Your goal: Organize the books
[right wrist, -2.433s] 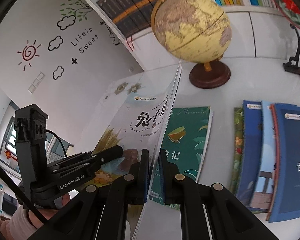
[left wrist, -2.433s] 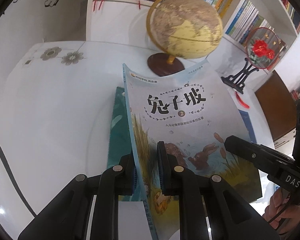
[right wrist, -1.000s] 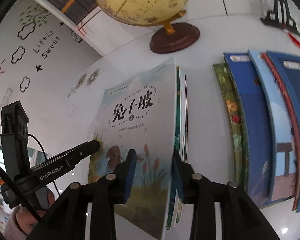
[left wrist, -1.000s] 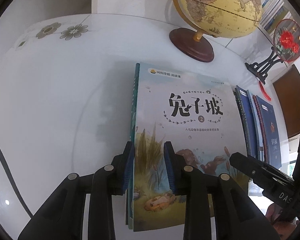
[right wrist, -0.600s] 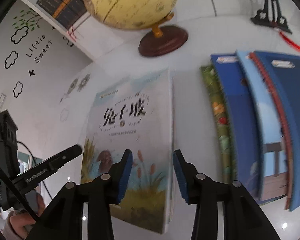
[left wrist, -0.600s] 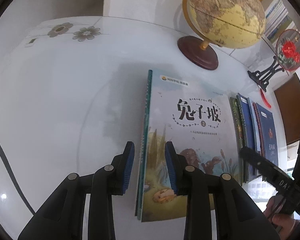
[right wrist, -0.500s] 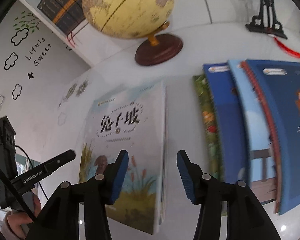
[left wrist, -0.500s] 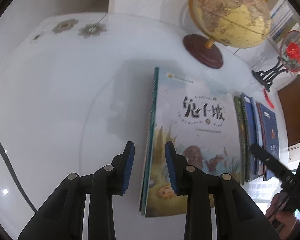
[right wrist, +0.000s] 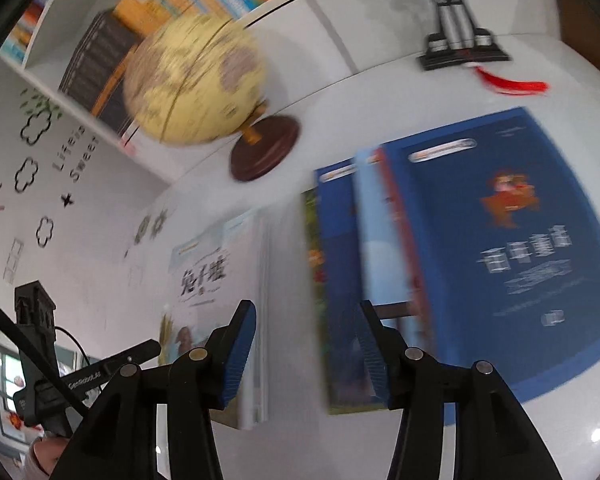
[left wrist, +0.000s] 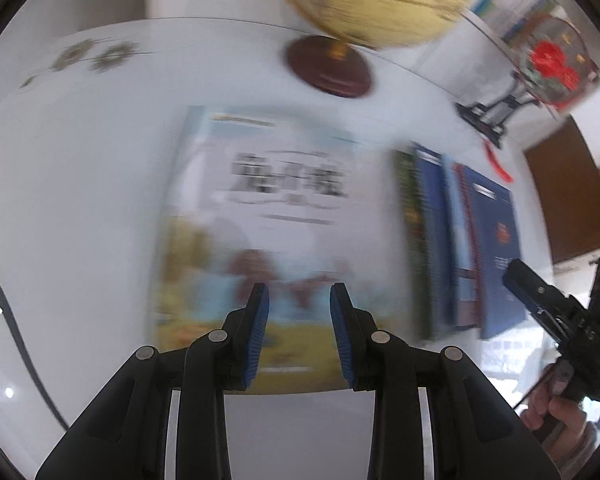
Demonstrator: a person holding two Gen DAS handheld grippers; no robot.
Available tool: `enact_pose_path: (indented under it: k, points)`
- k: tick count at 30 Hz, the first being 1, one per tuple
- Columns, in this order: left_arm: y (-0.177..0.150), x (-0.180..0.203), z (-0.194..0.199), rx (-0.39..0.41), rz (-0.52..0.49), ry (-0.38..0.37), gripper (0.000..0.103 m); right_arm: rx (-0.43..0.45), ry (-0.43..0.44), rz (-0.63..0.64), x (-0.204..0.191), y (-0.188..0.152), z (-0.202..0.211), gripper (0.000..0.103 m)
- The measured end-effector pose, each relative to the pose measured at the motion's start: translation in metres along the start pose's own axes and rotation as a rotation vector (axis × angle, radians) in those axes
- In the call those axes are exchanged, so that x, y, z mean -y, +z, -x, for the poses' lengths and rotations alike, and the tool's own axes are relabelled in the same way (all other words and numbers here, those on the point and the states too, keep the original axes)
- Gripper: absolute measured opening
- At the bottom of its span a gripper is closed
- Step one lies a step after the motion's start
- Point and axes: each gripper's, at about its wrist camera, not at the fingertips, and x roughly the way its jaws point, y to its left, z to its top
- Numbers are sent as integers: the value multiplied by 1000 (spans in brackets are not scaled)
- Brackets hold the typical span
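Observation:
The pale rabbit-cover book (left wrist: 268, 208) lies flat on the white table (left wrist: 80, 200), and the right wrist view shows the same rabbit-cover book (right wrist: 216, 280) lying on top of another book. My left gripper (left wrist: 299, 292) hovers open above its lower edge, with nothing between the fingers. To the right lies a row of overlapping books, green then blue (left wrist: 480, 240). My right gripper (right wrist: 306, 308) is open and empty over the gap between the rabbit book and the green-edged book (right wrist: 314, 264). The big blue book (right wrist: 500, 240) is on top at the right. Both views are motion-blurred.
A yellow globe (right wrist: 196, 80) on a brown base (left wrist: 328, 68) stands behind the books. A black fan stand (right wrist: 456, 44) with a red tassel is at the back right. Bookshelves line the wall. A person's hand (left wrist: 560, 416) holds the right gripper's handle.
Both grippers have let go of the rabbit book, which now lies flat on the green one. Both have pulled back and swung right, the right one toward the blue books.

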Motion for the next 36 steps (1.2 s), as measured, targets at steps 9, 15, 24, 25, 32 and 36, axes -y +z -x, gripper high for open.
enact_pose_path:
  k: [9,15,24,25,32,36]
  points:
    - [-4,122,-41,-65,-75,-214,29,19,-27,-94,89,15,52,50]
    - [-7,177,-68,-90,-110,-282,29,3,-30,-146,148,27,75,51]
    - [-1,195,-89,-60,-84,-166,29,-56,8,-136,193,47,69,51]
    - [0,194,-91,-67,-71,-178,29,-70,17,-123,194,49,65,51]
    - [4,190,-101,-79,-30,-180,29,-127,44,-82,197,53,43,51]
    - [7,191,-103,-80,-33,-177,32,-149,54,-83,199,53,35,51]
